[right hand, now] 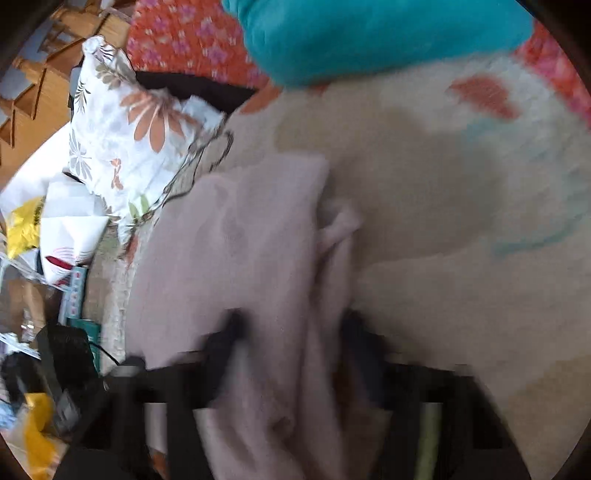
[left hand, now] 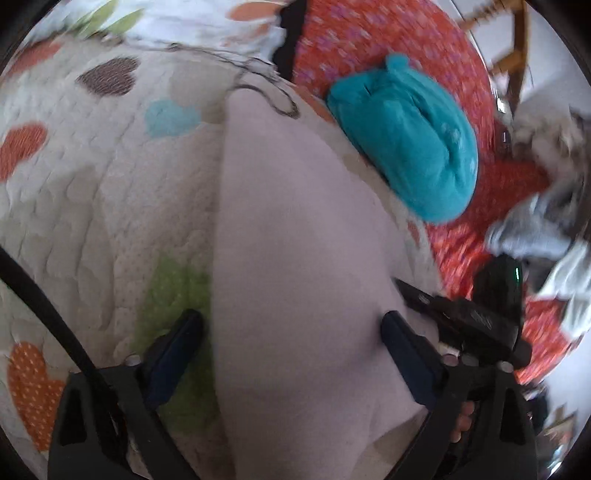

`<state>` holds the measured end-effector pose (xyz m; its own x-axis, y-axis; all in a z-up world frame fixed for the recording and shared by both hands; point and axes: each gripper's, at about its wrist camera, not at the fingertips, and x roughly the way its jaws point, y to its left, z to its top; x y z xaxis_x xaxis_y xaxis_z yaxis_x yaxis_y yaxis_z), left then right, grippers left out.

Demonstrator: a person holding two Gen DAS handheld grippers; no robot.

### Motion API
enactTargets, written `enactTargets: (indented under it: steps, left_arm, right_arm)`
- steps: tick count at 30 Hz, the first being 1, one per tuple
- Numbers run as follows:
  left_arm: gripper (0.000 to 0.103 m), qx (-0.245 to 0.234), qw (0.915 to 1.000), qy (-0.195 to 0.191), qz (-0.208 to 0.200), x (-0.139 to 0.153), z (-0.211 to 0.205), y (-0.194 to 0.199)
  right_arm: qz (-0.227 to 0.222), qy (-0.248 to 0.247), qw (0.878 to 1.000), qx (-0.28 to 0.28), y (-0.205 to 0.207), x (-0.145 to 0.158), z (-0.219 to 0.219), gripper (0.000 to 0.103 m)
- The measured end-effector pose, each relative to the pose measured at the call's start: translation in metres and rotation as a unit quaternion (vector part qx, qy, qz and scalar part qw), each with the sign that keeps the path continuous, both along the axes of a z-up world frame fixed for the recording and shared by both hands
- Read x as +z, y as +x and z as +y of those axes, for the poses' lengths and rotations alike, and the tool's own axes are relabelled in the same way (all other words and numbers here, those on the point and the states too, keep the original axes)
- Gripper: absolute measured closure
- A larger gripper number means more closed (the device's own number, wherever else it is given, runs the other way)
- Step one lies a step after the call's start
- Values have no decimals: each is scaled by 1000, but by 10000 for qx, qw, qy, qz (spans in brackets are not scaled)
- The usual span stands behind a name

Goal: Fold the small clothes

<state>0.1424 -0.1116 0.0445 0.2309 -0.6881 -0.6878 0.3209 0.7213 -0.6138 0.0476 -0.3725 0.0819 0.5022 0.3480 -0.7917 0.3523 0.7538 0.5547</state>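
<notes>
Spread across a quilted cream bedcover point(left hand: 74, 206) printed with hearts: a pale pink garment point(left hand: 295, 258), lying as a long folded wedge up the middle of the left wrist view. Just beyond its far right edge, a folded teal garment point(left hand: 406, 144), resting partly on a red floral cloth point(left hand: 388, 44). Farther right, blurred grey and white clothes point(left hand: 535, 229) heaped on the red cloth. Across the garment's far tip, a thin dark cord point(left hand: 266, 92) looping over the bedcover. At upper left, a floral pillow point(left hand: 155, 22).

Left gripper point(left hand: 291, 343) with jaws spread — one finger on each side of the pink garment, the cloth passing between them, pads clear of it as far as can be seen. Beside its right finger, the right gripper point(left hand: 480, 317) seen from outside as a dark body, with fingertips of a hand point(left hand: 463, 421) below it.

Only in the right wrist view: clutter past the bed's edge — white paper point(right hand: 70, 225), a yellow packet point(right hand: 22, 225), wooden chair parts point(right hand: 44, 74) and dark devices point(right hand: 62, 347). Same floral pillow there at left, teal garment at the top edge. Right gripper in this view point(right hand: 291, 332) badly smeared; jaws parted, bunched pink cloth lying between them, no clear pinch visible. Bedcover hearts sharp only in the left view.
</notes>
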Motion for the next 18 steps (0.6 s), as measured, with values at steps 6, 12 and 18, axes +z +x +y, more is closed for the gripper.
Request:
enactTargets:
  steps: [6,12,18]
  left_arm:
    - [67,6,9992,-231,-312,50,14,4]
    - [46,358,9967,699,188,13,19,17]
    - [39,465,9962,639,353,11,35,14]
  right_arm:
    - [-583,32,9978,312,22,45,26,79]
    - [-52,-296,9995,117,31,17,24,75]
    - [-226,-606,9973,-361,18,34,9,63]
